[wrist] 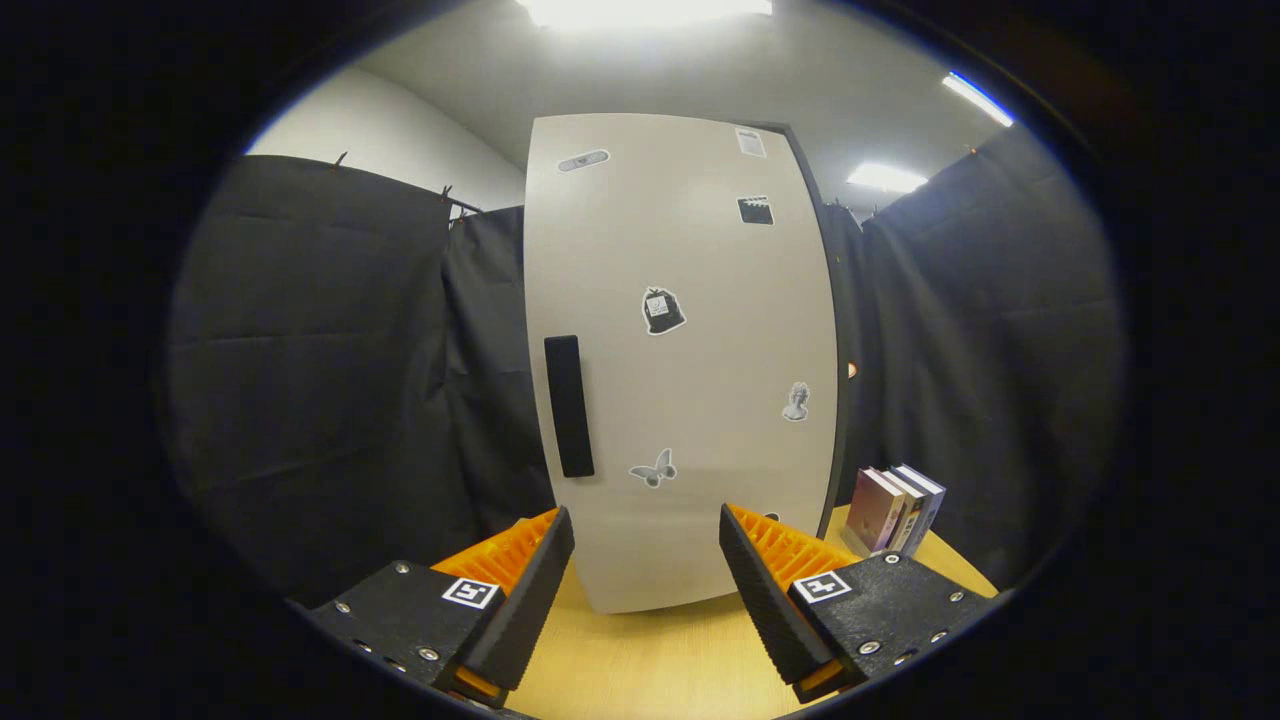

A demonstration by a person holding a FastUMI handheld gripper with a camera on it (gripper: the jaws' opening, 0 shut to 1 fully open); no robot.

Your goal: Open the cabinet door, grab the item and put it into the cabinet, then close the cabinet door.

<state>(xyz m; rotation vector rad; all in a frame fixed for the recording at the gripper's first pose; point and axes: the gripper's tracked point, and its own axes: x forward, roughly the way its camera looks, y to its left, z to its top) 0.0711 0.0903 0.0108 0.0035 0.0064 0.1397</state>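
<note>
I hold the gripper (646,560) wide apart and gripping nothing, just short of the cabinet door (690,350), which stands shut on the table (650,660). To open it well, I judge I should swing left and close both fingers squarely around the dark vertical handle (568,405) near the door's left edge, then pull outward. I cannot see inside the cabinet. Right of it, the books (895,510) stand upright, waiting.
</note>
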